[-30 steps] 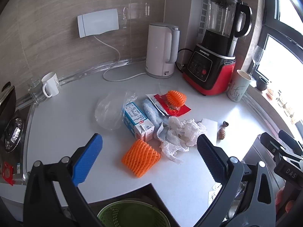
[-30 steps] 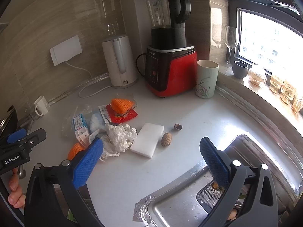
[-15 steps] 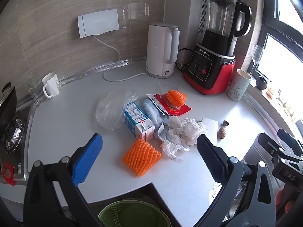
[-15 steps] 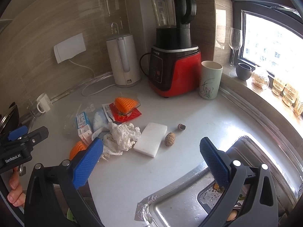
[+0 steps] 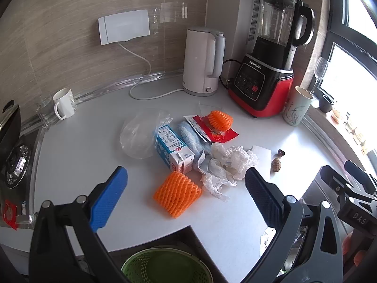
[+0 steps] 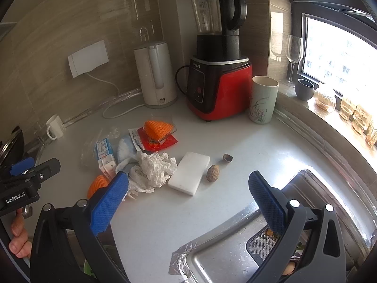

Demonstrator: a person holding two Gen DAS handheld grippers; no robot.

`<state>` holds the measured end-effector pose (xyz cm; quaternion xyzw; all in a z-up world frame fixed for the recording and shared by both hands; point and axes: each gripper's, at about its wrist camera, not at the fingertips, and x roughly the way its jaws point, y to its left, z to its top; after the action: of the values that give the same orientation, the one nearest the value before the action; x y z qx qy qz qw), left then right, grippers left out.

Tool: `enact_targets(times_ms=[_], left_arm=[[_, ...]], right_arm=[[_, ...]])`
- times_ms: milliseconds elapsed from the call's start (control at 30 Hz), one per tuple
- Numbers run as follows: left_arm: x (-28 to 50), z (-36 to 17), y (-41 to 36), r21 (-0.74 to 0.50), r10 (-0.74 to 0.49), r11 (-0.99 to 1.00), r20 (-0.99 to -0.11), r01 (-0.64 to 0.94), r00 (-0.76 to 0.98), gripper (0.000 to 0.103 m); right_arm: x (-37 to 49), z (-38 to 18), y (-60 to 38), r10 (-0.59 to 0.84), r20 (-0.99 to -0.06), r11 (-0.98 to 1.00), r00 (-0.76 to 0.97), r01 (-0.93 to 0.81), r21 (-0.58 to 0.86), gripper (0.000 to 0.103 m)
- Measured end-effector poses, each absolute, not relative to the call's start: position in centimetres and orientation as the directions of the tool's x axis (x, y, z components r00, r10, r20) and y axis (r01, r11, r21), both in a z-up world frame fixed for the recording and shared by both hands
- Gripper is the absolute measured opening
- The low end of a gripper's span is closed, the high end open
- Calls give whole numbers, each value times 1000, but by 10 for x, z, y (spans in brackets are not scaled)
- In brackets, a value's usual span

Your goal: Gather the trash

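Trash lies in a heap on the white counter (image 5: 77, 155). An orange foam net (image 5: 177, 193) is nearest, with a blue and white milk carton (image 5: 173, 149), crumpled white paper (image 5: 226, 165), a clear plastic bag (image 5: 139, 134) and a second orange net (image 5: 220, 120) on a red wrapper behind it. My left gripper (image 5: 186, 195) is open above the near net, touching nothing. In the right wrist view my right gripper (image 6: 188, 198) is open over the counter, near the crumpled paper (image 6: 153, 169), a white block (image 6: 189, 173) and a nut shell (image 6: 213, 172). A green basket (image 5: 165, 266) sits below the counter edge.
A white kettle (image 5: 202, 61), red blender (image 5: 266, 70), pale cup (image 5: 297, 109) and white mug (image 5: 64, 103) stand along the back. A steel sink (image 6: 235, 254) lies at the right, glassware (image 6: 293, 52) on the sill. A stove (image 5: 14, 162) is at the left.
Both grippers have drifted slightly toward the trash heap, so the pile sits a little nearer in each view. Both stay open and nothing has been picked up.
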<state>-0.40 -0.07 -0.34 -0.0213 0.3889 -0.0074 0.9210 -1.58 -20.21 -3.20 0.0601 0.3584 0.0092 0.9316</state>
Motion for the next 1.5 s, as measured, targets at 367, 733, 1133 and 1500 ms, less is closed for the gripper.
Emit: enact_targets(times_ms=[367,733,1133,1500], left_arm=[[-5,-5,3,-54,-32,999,-723,-10,690,95],[-4,-5,4,-56,-29,998,-725,-18,689,95],[-3,-6,6,-57,-26,998,-730,-22,683,95],[2,-15,15,-68,-49,998,-718,1,694,95]], right_arm=[[-16,-32,-200,61,-668,993,742,21,114,101],[-16,-32,-200,61,-668,993,742,20,114,101],[-15,-34,-200,74,-671,992,738,14,125,101],[-11,-41,-205,80,-677,991,731,16,134,101]])
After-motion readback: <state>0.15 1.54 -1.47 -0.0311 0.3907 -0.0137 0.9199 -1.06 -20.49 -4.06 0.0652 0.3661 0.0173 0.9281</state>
